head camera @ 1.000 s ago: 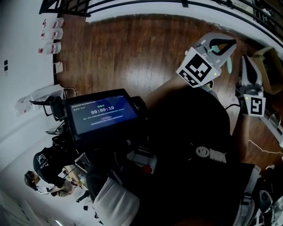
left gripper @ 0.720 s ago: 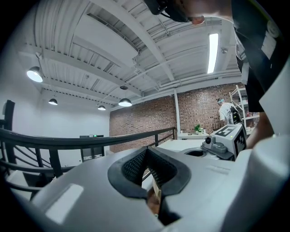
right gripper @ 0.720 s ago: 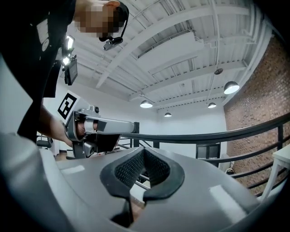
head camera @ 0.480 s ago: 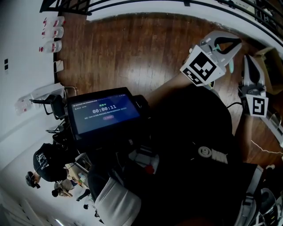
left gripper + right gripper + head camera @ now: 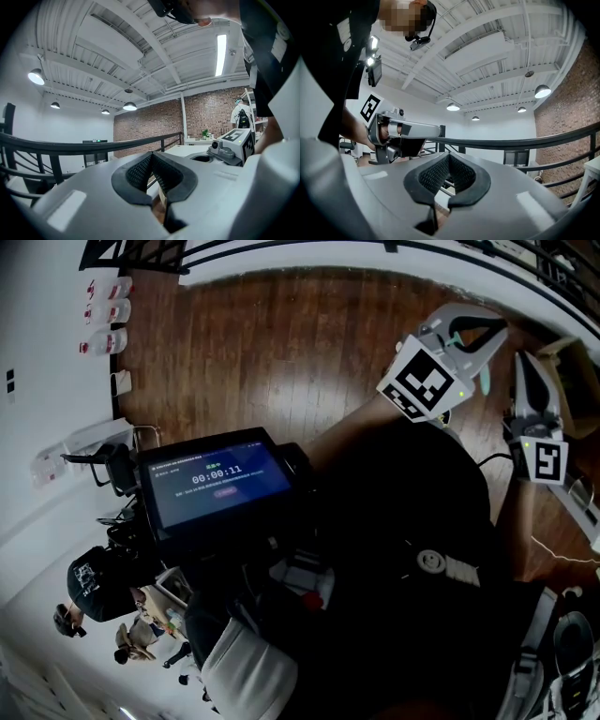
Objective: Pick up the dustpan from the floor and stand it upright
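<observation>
No dustpan shows in any view. In the head view my left gripper [image 5: 499, 330] is held out level over the wooden floor [image 5: 281, 352] at the upper right, its marker cube nearest me. My right gripper [image 5: 519, 364] is just to its right, pointing the same way. In the left gripper view the left gripper [image 5: 151, 153] has its dark pads meeting at the tips with nothing between them, and the other gripper [image 5: 234, 143] shows at the right. The right gripper [image 5: 449, 154] is likewise shut and empty in its own view, with the left one [image 5: 398, 133] beside it.
A black railing [image 5: 281, 251] runs along the far edge of the floor. A cardboard box [image 5: 574, 371] sits at the far right. White bottles [image 5: 108, 310] stand by the left wall. A lit screen [image 5: 220, 479] hangs in front of the person's dark clothing.
Both grippers have stayed nearly where they were and remain shut. The timer on the screen has ticked up.
</observation>
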Demonstrator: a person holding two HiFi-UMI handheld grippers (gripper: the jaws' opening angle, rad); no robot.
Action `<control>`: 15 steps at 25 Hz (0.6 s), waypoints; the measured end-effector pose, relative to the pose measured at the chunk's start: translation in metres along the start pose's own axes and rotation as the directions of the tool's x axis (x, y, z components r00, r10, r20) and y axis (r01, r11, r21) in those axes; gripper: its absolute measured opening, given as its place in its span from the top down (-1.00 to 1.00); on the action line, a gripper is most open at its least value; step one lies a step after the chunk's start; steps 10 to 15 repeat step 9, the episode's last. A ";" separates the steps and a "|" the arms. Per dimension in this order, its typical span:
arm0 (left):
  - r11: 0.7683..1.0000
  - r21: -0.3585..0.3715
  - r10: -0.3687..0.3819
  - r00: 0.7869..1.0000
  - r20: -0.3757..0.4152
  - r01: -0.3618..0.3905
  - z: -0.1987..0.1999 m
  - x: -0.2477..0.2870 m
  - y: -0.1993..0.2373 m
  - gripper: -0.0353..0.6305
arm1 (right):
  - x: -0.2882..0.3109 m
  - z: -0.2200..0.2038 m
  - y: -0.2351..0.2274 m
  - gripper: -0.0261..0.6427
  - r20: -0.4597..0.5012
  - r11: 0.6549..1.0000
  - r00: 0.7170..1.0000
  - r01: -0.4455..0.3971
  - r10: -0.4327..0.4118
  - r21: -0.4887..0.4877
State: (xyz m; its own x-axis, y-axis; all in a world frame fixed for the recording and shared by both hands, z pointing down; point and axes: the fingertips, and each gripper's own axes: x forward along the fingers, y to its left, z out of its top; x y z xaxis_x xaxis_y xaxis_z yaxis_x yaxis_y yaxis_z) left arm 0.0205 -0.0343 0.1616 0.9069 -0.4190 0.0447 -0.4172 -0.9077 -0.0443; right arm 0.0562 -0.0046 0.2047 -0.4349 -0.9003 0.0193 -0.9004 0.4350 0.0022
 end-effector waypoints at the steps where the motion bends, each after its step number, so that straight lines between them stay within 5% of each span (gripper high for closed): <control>1: 1.000 0.000 -0.001 1.000 0.001 0.001 0.001 0.000 0.000 0.84 | 0.000 0.001 0.000 0.92 0.002 1.000 1.000 0.000 0.000 -0.002; 15: 1.000 0.006 0.003 1.000 0.014 -0.003 0.007 0.002 0.002 0.84 | 0.001 0.005 -0.003 0.92 0.002 1.000 1.000 0.009 -0.009 -0.004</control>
